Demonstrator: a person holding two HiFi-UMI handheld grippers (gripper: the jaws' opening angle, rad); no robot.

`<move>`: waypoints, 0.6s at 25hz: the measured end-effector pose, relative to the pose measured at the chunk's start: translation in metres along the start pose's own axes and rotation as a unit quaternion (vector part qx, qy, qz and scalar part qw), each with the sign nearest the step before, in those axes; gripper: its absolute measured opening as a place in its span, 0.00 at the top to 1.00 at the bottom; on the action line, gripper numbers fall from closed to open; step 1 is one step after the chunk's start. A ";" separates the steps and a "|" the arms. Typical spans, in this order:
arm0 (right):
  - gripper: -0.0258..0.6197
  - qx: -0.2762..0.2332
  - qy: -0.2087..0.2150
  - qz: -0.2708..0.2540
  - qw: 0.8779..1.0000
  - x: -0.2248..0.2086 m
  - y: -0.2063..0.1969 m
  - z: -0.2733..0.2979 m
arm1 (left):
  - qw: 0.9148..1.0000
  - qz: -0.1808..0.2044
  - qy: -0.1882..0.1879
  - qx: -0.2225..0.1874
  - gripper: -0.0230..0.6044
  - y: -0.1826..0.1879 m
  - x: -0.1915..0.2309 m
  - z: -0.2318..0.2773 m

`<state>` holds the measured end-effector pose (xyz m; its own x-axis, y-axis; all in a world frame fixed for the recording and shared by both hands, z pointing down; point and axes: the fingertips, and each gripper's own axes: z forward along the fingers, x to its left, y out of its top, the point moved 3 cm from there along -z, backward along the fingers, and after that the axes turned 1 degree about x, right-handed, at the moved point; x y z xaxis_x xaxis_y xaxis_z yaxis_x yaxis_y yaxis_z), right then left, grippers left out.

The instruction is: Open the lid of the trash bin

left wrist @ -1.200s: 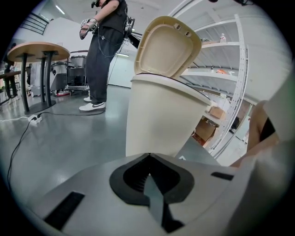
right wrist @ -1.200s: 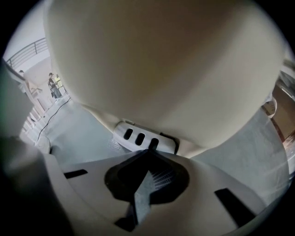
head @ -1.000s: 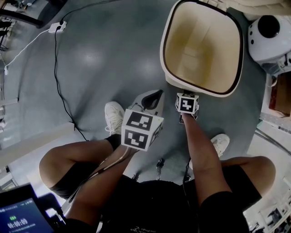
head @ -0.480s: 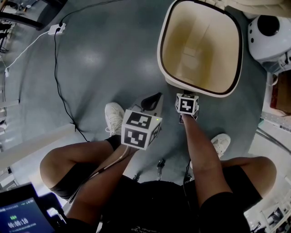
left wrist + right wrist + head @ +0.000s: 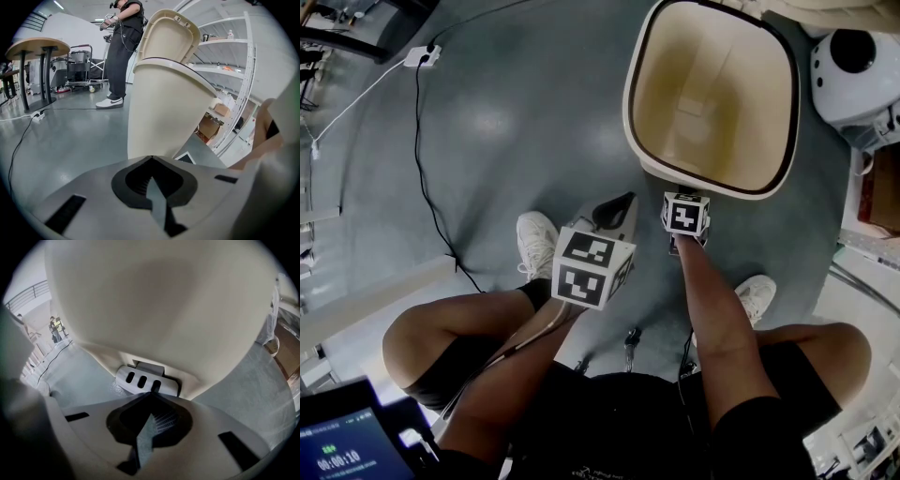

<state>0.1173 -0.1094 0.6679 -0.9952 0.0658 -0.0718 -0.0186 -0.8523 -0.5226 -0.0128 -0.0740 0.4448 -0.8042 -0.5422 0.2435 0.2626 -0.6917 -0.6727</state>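
The beige trash bin (image 5: 630, 103) stands with its inside showing in the head view. Its lid (image 5: 168, 35) is raised upright behind the opening. A grey foot pedal (image 5: 147, 380) with three slots sticks out at the bin's base. My right gripper (image 5: 151, 393) is shut, its tip at the pedal's front edge, right under the bin's bulging wall (image 5: 159, 301). In the head view only its marker cube (image 5: 685, 216) shows, close to the bin's near rim. My left gripper (image 5: 614, 208) is shut and empty, held left of the right one and pointing at the bin's side (image 5: 164, 112).
A white round device (image 5: 853, 66) sits right of the bin, with a cardboard box (image 5: 881, 192) and shelving (image 5: 225, 70) beyond. A cable and power strip (image 5: 420, 56) lie on the grey floor at left. My shoes (image 5: 534, 239) flank the grippers. Another person (image 5: 119, 51) stands beyond.
Nothing has moved except a slight shift of the head view. The lid stays raised and both grippers hold their places.
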 end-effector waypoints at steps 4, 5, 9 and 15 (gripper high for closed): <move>0.95 0.002 -0.001 0.003 1.000 0.000 0.001 -0.001 | 1.000 0.002 0.000 0.003 0.96 0.001 -0.001 0.001; 0.95 0.004 -0.003 0.004 1.000 -0.001 0.000 -0.001 | 1.000 0.004 -0.001 0.004 0.96 0.001 -0.001 0.001; 0.95 0.003 -0.002 0.006 1.000 0.001 0.000 -0.001 | 1.000 0.003 0.000 0.006 0.96 0.001 -0.001 0.000; 0.95 0.004 -0.004 0.002 1.000 0.001 0.002 -0.002 | 1.000 0.003 0.003 0.004 0.96 0.002 0.001 0.001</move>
<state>0.1161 -0.1097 0.6655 -0.9960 0.0579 -0.0674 -0.0149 -0.8568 -0.5155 -0.0122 -0.0765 0.4445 -0.8055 -0.5436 0.2360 0.2715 -0.6925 -0.6684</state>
